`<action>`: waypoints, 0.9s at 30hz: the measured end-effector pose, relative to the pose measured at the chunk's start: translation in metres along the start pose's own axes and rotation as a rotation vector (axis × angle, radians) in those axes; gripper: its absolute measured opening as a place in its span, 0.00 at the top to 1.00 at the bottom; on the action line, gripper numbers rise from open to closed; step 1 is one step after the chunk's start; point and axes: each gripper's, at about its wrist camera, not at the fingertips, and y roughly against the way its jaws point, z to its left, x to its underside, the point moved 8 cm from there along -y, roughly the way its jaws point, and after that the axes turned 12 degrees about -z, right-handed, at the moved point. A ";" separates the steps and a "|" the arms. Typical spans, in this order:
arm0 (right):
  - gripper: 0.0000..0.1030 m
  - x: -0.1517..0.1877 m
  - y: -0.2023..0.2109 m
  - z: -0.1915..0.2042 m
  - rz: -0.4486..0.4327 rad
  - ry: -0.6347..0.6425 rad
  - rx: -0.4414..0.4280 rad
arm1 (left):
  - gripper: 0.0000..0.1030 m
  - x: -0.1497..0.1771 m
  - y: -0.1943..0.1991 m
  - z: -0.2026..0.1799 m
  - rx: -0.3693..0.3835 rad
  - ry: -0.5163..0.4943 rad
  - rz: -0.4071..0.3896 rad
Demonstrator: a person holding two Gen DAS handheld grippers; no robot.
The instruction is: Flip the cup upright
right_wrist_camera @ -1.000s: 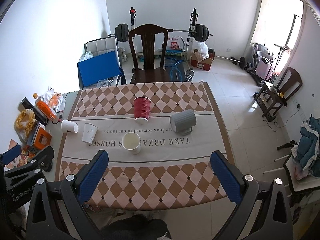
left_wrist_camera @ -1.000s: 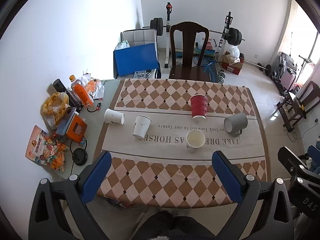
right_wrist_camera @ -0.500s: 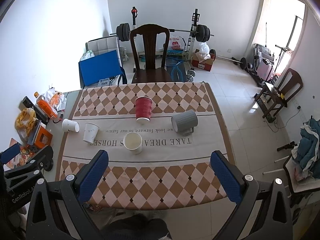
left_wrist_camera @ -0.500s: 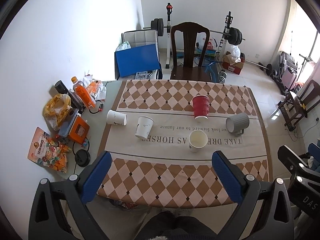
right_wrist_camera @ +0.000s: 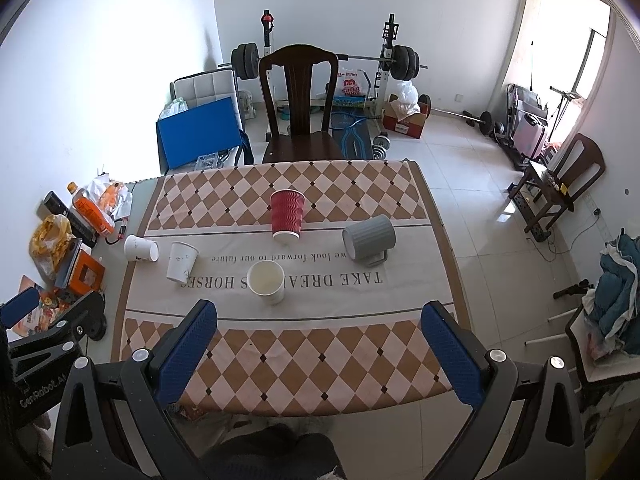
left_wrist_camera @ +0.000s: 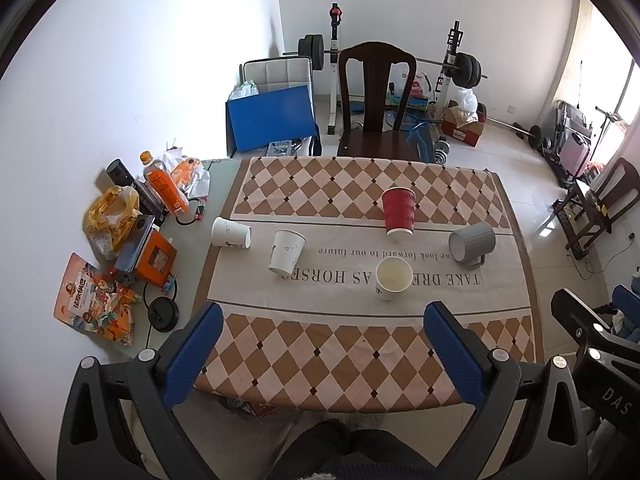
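Both hand-held grippers hover high above and short of the near edge of the table with the brown-and-cream diamond-pattern cloth [left_wrist_camera: 360, 356]. The left gripper [left_wrist_camera: 320, 344] and the right gripper [right_wrist_camera: 320, 344] each have their blue-padded jaws spread wide with nothing between them. Five cups stand or lie on the cloth: a red ribbed paper cup [left_wrist_camera: 398, 217] and a white paper cup [left_wrist_camera: 286, 251] both appear to be inverted, rim down, though fisheye distortion makes this uncertain; a white paper cup lying on its side [left_wrist_camera: 231, 233] at the left edge of the cloth; a grey ribbed mug lying on its side [left_wrist_camera: 472, 242] with its handle against the cloth; and a white paper cup standing open-mouth up [left_wrist_camera: 393, 278]. The step in hand is judged to be the approach, before any grasp. The next move calls for lowering one gripper to a toppled or inverted cup, closing across its wall, and rotating the wrist.
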 end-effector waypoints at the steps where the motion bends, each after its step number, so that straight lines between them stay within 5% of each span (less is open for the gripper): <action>1: 0.00 0.000 0.001 0.000 -0.001 0.001 0.000 | 0.01 0.000 -0.001 -0.001 0.000 0.000 0.001; 27: 0.00 0.000 0.003 0.001 0.001 0.003 -0.003 | 0.01 -0.001 0.000 0.001 0.003 0.001 0.000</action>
